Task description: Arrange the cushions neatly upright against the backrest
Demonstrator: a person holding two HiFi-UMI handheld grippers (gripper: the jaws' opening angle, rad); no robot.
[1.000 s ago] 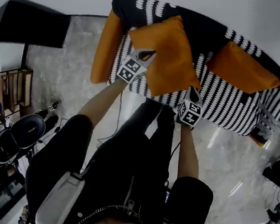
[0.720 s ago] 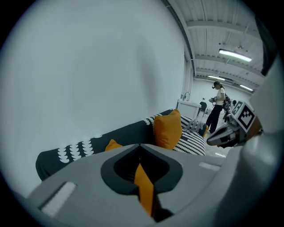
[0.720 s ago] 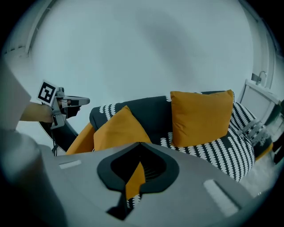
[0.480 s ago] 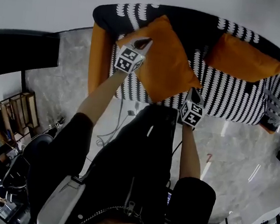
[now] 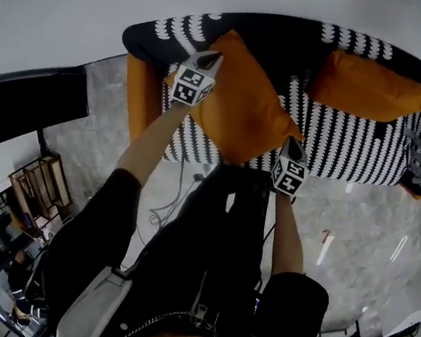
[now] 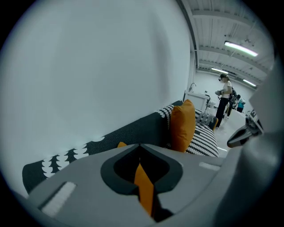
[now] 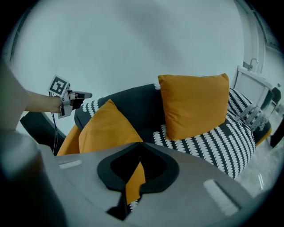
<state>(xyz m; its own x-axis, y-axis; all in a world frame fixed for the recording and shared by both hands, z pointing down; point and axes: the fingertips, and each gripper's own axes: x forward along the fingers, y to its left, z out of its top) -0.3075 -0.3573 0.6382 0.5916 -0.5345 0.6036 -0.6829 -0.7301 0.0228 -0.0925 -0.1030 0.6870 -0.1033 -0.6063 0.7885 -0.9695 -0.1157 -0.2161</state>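
Observation:
Between my two grippers hangs an orange cushion (image 5: 240, 103), held over the black-and-white patterned sofa seat (image 5: 348, 153). My left gripper (image 5: 214, 57) is shut on its far upper corner, near the dark backrest (image 5: 285, 40). The right gripper (image 5: 293, 142) is shut on the cushion's near lower corner. A strip of orange fabric (image 6: 144, 188) is pinched in the left gripper view, and another (image 7: 134, 181) in the right gripper view. A second orange cushion (image 5: 371, 88) (image 7: 195, 104) leans upright against the backrest at the right.
An orange armrest (image 5: 137, 99) closes the sofa's left end. A black flat panel (image 5: 33, 102) and a wooden rack (image 5: 38, 190) stand on the marble floor to the left. A cable (image 5: 165, 204) lies by the sofa front. A person (image 6: 226, 97) stands far off.
Both grippers carried the cushion up and back toward the backrest. The left gripper rose toward the sofa's left end; the right gripper barely moved.

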